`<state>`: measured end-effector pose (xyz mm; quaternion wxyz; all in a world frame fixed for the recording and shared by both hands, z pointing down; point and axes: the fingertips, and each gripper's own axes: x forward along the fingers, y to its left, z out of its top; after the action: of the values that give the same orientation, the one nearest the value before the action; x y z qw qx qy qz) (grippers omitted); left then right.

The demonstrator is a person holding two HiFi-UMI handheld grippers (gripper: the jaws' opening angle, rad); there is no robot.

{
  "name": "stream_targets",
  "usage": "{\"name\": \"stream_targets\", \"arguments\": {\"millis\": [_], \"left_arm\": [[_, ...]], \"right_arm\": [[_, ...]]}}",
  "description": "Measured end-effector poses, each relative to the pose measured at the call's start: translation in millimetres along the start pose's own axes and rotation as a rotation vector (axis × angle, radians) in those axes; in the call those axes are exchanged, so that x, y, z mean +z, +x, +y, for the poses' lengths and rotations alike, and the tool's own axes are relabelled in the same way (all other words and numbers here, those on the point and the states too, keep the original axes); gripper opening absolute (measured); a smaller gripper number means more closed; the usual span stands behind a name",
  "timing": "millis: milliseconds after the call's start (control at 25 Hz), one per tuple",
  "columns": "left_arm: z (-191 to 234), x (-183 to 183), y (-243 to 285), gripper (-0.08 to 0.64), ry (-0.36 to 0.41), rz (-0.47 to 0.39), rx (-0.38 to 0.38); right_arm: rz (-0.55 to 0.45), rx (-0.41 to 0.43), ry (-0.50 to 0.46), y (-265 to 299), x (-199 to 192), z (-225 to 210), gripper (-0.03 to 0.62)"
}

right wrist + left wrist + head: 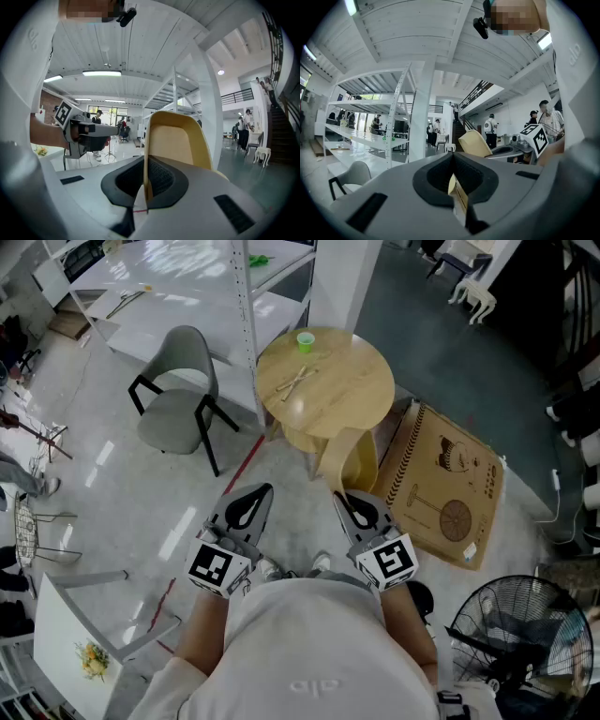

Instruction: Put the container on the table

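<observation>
Right gripper jaws pinch the thin wall of the beige container, which is held in the air just short of the round table's near edge. Left gripper is closed and empty. The jaws hide the container's base. Both grippers point roughly level, side by side

Dead ahead: round table, cup at its far edge, pair of sticks left of centre on top. Left of round table: chair. Behind both: shelving rack. Right of round table, down on the floor: board. Near right, past the board: fan. Container just in front of round table's near edge, clamped at right gripper tips. Left gripper alongside on the left, apart from container. Near left: low table, flowers on it.
</observation>
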<state>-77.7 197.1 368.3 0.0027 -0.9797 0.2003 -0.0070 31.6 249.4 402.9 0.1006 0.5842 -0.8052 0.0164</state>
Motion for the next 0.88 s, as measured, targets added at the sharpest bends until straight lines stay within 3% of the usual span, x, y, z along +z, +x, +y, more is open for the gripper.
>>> {"name": "stream_targets", "arguments": {"millis": [560,880], "left_arm": [[-36,-15,71,0.014,-0.048,0.056,0.003],[-50,-47,107,0.014,-0.093,0.133,0.015]], "right_arm": [[-0.003,-0.009,0.066,-33,-26,-80,0.031],[0.022,-0.015,0.093,-36,-46,-128,0.031]]}}
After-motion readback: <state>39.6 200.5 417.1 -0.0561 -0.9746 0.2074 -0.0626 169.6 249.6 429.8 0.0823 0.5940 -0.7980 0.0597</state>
